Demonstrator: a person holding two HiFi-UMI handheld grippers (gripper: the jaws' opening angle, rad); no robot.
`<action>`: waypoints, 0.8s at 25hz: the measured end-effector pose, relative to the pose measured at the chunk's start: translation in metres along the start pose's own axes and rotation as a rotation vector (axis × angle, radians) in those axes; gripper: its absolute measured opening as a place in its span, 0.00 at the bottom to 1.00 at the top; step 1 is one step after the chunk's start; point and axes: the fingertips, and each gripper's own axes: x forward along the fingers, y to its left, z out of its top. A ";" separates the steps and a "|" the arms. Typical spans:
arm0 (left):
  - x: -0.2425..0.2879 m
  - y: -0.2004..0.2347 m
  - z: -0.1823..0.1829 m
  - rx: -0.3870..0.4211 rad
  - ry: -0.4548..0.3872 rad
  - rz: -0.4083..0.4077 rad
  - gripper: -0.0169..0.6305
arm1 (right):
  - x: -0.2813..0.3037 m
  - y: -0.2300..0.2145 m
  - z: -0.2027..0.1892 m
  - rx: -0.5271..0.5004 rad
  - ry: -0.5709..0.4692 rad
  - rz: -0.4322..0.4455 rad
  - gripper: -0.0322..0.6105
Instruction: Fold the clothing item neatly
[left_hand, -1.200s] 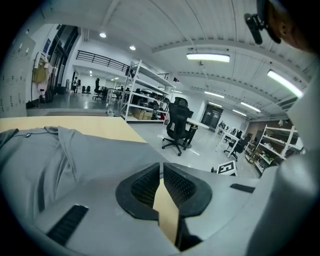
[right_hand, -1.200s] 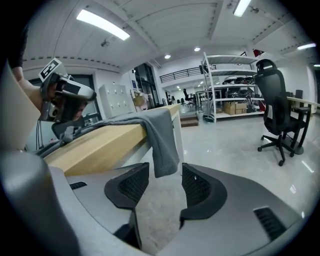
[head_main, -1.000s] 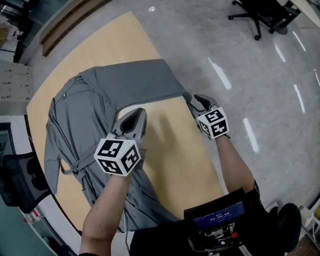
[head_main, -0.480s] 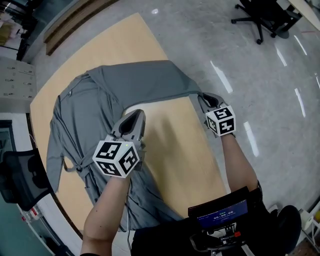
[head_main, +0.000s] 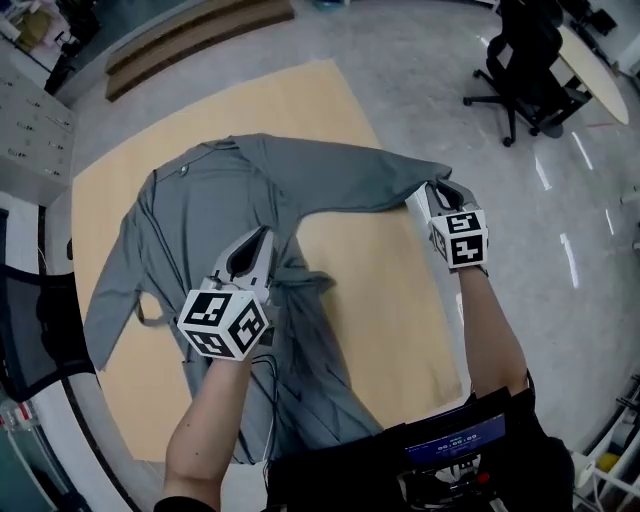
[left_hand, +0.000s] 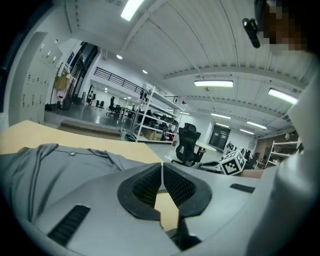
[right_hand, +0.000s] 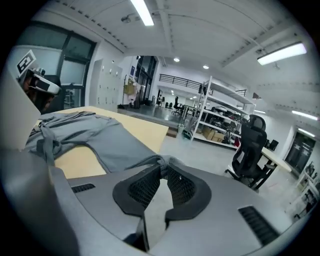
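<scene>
Cuff of the sleeve (head_main: 360, 185) rose, pinched between just-closed fingers of the right gripper (head_main: 438, 188), ready to fold inward; left gripper (head_main: 262, 235) remained fully shut.

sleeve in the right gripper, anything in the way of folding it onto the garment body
Nothing visible does. The right gripper has just closed on the sleeve end; only bare table lies between it and the garment body. The shut left gripper hovers over that body, beside the path.
</scene>
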 end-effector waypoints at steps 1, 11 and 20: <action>-0.013 0.011 0.005 -0.005 -0.018 0.006 0.03 | -0.002 0.007 0.012 -0.011 0.005 -0.010 0.13; -0.161 0.132 0.008 -0.036 -0.109 0.160 0.02 | 0.047 0.142 0.116 -0.222 0.044 0.043 0.13; -0.266 0.223 -0.011 -0.112 -0.149 0.310 0.03 | 0.085 0.335 0.192 -0.433 -0.033 0.215 0.13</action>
